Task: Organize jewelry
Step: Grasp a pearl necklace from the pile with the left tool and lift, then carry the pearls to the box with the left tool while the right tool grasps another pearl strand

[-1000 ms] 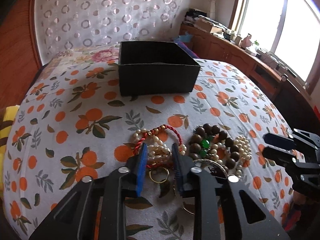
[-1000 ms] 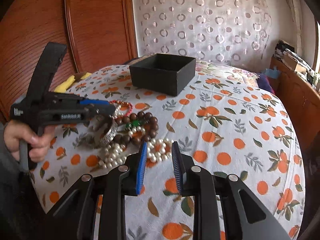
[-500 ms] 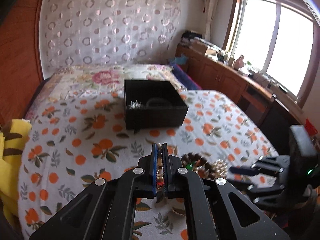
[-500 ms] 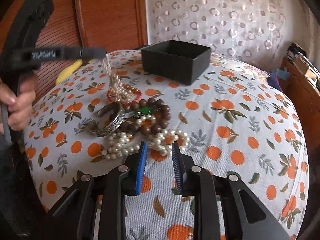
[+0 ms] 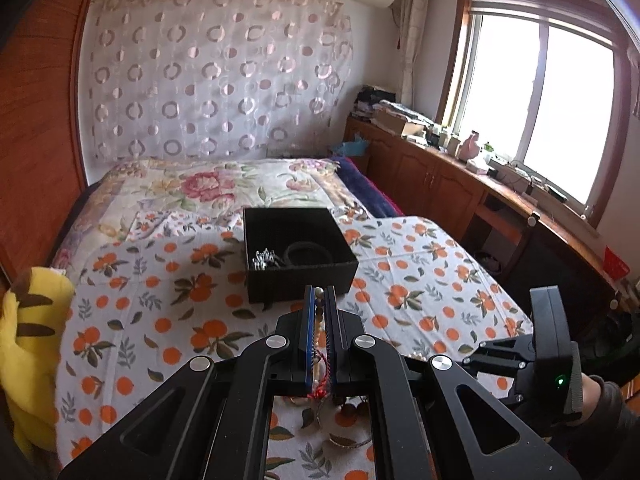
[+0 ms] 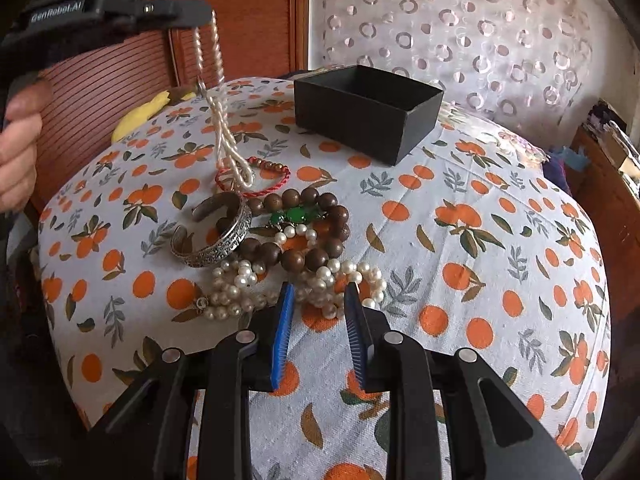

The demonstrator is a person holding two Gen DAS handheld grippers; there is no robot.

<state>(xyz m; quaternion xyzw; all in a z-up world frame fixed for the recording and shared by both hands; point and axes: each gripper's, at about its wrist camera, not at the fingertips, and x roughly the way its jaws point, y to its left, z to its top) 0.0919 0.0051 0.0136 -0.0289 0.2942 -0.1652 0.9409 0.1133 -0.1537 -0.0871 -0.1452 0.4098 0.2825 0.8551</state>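
Observation:
My left gripper (image 5: 319, 294) is shut on a pearl necklace (image 6: 219, 112) and holds it high; in the right wrist view the strand hangs from it (image 6: 200, 14), its lower loop near the red cord bracelet (image 6: 256, 180). An open black box (image 5: 298, 250) stands beyond, with a dark ring and silver bits inside; it also shows in the right wrist view (image 6: 366, 114). My right gripper (image 6: 318, 312) is open, just short of a pearl bracelet (image 6: 340, 284). A wooden bead bracelet (image 6: 308, 228), a green stone piece (image 6: 294, 216) and a silver cuff (image 6: 216, 236) lie in the pile.
The jewelry lies on a table with an orange-print cloth (image 6: 480, 240). A yellow plush toy (image 5: 28, 340) sits at the left edge. A bed (image 5: 208, 188) lies behind the box, and wooden cabinets (image 5: 440, 188) run under the window.
My left gripper shut on the pearl necklace in the pile and lifted it high above the table. My right gripper stayed open and edged closer to the pearls.

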